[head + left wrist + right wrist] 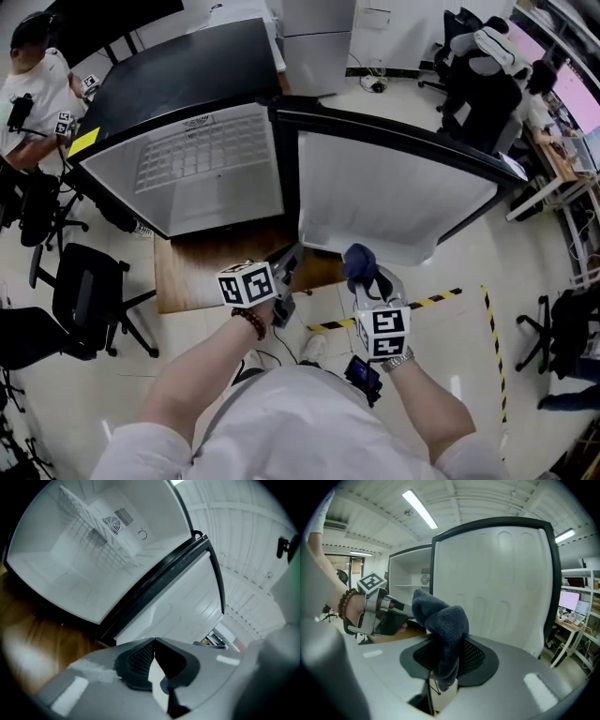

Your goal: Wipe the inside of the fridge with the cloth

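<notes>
- A compact black fridge (pixel 178 89) stands with its door (pixel 394 187) swung wide to the right, white liner facing up, and a black frame running round both the cabinet mouth and the door's edge
- Inside the white cavity, a wire shelf (pixel 91 534) spans the upper part, and a round fan vent (pixel 112 523) sits in the back wall
- Cabinet and door meet at a dark seam in the middle of the head view; both tools are held short of the lower rim, outside the cavity
- The left claw (pixel 291 253) points toward that seam, its two pads pressed together at the tips with nothing between them
- The right claw (pixel 367 281) is clamped on a dark blue cloth (pixel 359 262), which bunches up above the pads, just in front of the door's lower edge
- Both forearms reach forward side by side, marker cubes up; a bead bracelet (pixel 251 322) circles the left wrist, a watch (pixel 398 361) the right
- Yellow-and-black floor tape (pixel 431 302) runs to the right of the hands, and an office chair (pixel 84 291) stands well off to the left
</notes>
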A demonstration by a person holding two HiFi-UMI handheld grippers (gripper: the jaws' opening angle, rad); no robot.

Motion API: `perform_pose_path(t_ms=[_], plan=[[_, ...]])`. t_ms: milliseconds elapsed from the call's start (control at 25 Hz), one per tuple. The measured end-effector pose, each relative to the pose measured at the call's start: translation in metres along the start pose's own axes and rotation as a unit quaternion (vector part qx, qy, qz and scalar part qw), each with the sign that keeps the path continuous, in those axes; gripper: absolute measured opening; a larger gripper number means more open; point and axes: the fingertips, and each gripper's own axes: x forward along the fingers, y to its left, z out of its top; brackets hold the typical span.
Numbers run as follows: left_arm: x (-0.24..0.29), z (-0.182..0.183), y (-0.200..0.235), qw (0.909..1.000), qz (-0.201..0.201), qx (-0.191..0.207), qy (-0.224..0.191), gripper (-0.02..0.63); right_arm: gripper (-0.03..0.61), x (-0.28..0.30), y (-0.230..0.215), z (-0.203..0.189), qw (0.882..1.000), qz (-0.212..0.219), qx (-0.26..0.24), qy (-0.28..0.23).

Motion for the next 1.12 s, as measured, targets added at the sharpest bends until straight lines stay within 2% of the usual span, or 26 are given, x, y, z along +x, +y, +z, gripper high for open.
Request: perform_pose_path(t_ms=[160,280,480,640,720,840,1120], plan=[[-0.033,0.029,0.01,0.9967,0.042,0.058,-0.039,0.006,0.103,0.022,0.028,0.033,0.997,0.059,-0.037,-0.024],[-0.06,0.053,0.015,0.9882,0.083,0.113,-0.062,0.006,0.103,0.035,0.053,0.06,0.992,0.101,-0.055,-0.042],[-0.11,0.089,0.014,0.9618,0.138,0.224,-0.075,0.006,0.103,0.049,0.113,0.111,0.983,0.155,-0.069,-0.076],[-0.151,0.114,0.011,0.9396,0.164,0.289,-0.081,0.005,0.103,0.055,0.164,0.144,0.977,0.179,-0.067,-0.092],[-0.172,0.127,0.011,0.9302,0.174,0.312,-0.085,0.005,0.103,0.055,0.187,0.158,0.976,0.186,-0.063,-0.099],[-0.2,0.144,0.01,0.9215,0.178,0.332,-0.094,0.006,0.103,0.051,0.219,0.176,0.974,0.191,-0.056,-0.107],[-0.247,0.158,0.001,0.9124,0.161,0.362,-0.104,0.006,0.103,0.038,0.263,0.192,0.975,0.179,-0.05,-0.122]])
